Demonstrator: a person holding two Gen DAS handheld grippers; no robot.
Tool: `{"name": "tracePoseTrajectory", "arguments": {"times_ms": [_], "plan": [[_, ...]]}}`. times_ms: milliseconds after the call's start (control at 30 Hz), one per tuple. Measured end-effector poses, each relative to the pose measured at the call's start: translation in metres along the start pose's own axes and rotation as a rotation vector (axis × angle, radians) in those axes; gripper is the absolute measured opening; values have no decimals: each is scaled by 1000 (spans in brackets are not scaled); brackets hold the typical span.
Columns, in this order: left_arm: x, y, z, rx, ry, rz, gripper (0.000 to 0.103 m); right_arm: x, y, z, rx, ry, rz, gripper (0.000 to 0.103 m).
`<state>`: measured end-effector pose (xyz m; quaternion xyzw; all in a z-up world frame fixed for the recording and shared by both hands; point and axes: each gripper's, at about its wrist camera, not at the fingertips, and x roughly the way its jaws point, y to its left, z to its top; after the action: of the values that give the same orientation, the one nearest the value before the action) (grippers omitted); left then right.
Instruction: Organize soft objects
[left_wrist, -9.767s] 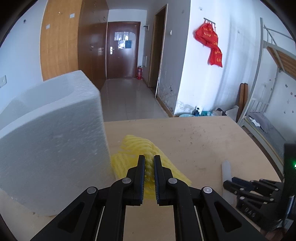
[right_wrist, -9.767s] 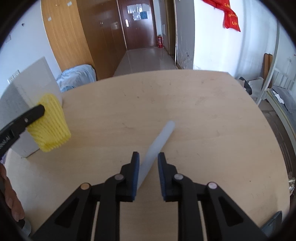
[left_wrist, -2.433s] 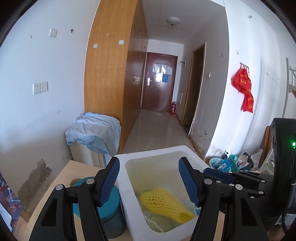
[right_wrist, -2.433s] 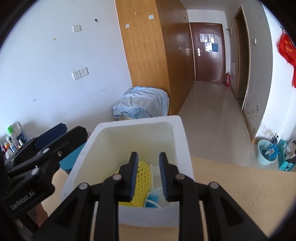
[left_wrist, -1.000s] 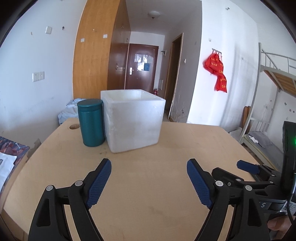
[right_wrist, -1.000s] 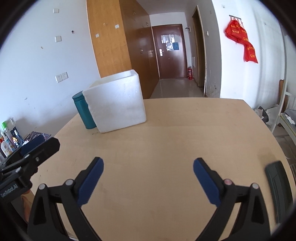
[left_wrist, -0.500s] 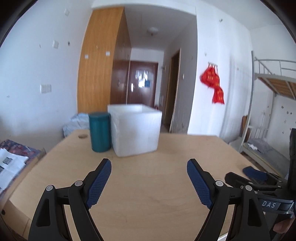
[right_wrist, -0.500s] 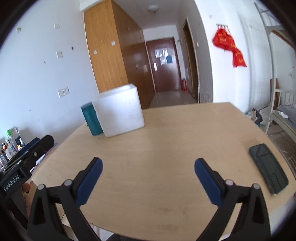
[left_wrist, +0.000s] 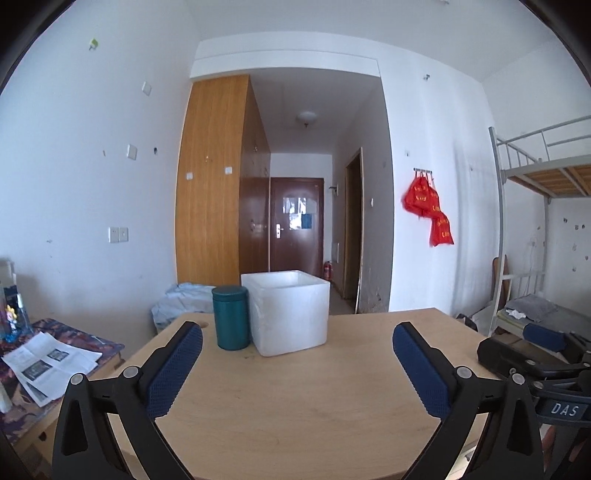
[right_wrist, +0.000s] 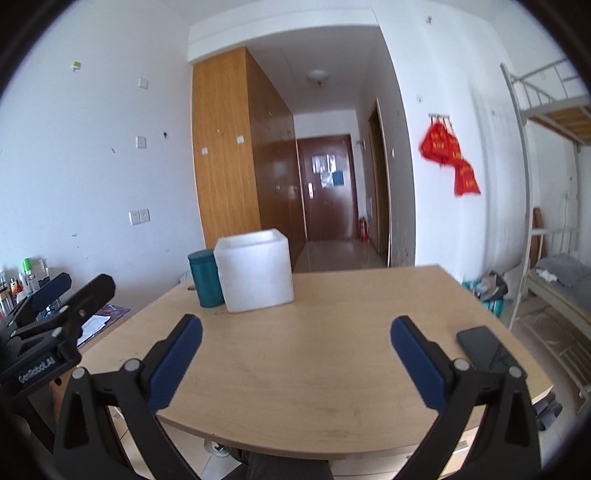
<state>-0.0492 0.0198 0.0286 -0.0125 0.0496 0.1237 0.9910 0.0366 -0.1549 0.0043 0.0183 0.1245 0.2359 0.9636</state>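
A white foam box (left_wrist: 290, 311) (right_wrist: 255, 268) stands at the far side of the wooden table (left_wrist: 295, 398) (right_wrist: 314, 354); its inside is hidden from here. My left gripper (left_wrist: 297, 358) hangs over the near table edge, well short of the box, its jaws opening wide with nothing between them. My right gripper (right_wrist: 295, 352) is also open and empty, back over the near edge. The other gripper shows at each view's side, the right gripper (left_wrist: 543, 354) in the left wrist view and the left gripper (right_wrist: 48, 325) in the right wrist view.
A teal canister (left_wrist: 231, 316) (right_wrist: 205, 278) stands against the box's left side. A black phone (right_wrist: 489, 352) lies near the table's right edge. Papers (left_wrist: 48, 363) cover a low surface on the left. A bunk bed (left_wrist: 546, 236) stands at the right, a corridor behind.
Both grippers have pulled back from the box and tilted up, so the box and canister look smaller and farther. The left jaws have spread wider. The phone has come into the right wrist view.
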Motion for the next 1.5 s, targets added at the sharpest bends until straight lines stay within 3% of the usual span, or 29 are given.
{"name": "tracePoseTrajectory", "arguments": {"times_ms": [333, 767, 1500], "plan": [[-18, 3, -9, -20, -15, 8, 103, -11, -4, -7, -9, -96, -35, 103], [-14, 8, -13, -25, -9, 35, 103, -8, 5, -12, -30, -84, -53, 103], [-17, 4, -9, -42, -9, 15, 103, -13, 9, -9, -43, -79, -62, 103]]}}
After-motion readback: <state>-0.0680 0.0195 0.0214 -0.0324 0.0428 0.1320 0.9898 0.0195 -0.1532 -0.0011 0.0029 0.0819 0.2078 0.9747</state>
